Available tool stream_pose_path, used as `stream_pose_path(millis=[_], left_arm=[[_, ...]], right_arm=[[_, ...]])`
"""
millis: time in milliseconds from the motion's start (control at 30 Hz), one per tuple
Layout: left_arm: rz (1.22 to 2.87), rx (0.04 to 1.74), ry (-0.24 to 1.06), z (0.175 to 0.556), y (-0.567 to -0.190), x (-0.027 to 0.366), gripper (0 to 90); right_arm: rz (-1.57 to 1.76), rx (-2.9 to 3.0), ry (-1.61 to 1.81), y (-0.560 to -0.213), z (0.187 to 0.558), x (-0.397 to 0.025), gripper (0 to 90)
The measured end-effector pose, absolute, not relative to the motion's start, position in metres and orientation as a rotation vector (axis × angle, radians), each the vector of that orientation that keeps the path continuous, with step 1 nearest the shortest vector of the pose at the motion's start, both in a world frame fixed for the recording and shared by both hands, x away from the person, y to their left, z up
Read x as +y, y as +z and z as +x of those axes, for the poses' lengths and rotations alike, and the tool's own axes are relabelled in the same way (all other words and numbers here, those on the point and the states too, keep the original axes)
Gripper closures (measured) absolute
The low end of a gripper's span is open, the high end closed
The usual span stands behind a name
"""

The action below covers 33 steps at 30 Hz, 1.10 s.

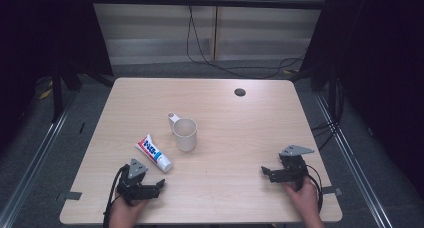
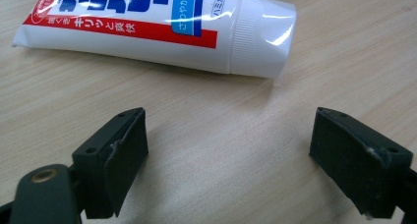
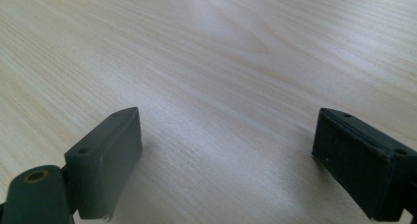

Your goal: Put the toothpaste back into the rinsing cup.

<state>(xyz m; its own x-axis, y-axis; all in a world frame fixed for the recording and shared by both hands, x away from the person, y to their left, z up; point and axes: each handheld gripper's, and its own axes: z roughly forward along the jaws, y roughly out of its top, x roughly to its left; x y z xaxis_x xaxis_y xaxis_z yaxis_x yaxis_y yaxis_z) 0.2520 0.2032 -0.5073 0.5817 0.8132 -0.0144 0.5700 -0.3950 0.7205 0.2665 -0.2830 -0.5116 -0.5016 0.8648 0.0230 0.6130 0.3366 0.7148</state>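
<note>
Start of the pickup: left gripper (image 2: pixel 228 155), jaws spread, faces the untouched toothpaste tube (image 2: pixel 157 27) lying flat on the surface (image 1: pixel 240 133) beside the cup (image 1: pixel 185 134); right gripper (image 3: pixel 226 160) spread, idle.

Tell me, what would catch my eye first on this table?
Probably the white toothpaste tube with blue and red print, lying flat near the table's middle, just ahead of the open left gripper. Beside it stands a cream mug, upright and empty. The right gripper rests open, far off over bare wood.
</note>
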Motion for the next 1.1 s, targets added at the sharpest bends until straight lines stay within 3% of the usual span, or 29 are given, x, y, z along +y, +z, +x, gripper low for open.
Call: stream_pose_path(millis=[267, 633, 1100], left_arm=[[2.128, 1.102, 0.404, 0.255, -0.504, 0.206, 15.6], [2.103, 1.368, 0.099, 0.287, -0.478, 0.225, 19.1], [1.994, 1.640, 0.031, 0.330, -0.449, 0.236, 18.6]], right_arm=[[1.308, 2.246, 0.962, -0.511, 0.267, -0.283, 10.7], [1.308, 2.246, 0.963, -0.511, 0.267, -0.283, 10.7], [1.308, 2.246, 0.963, -0.511, 0.267, -0.283, 10.7]])
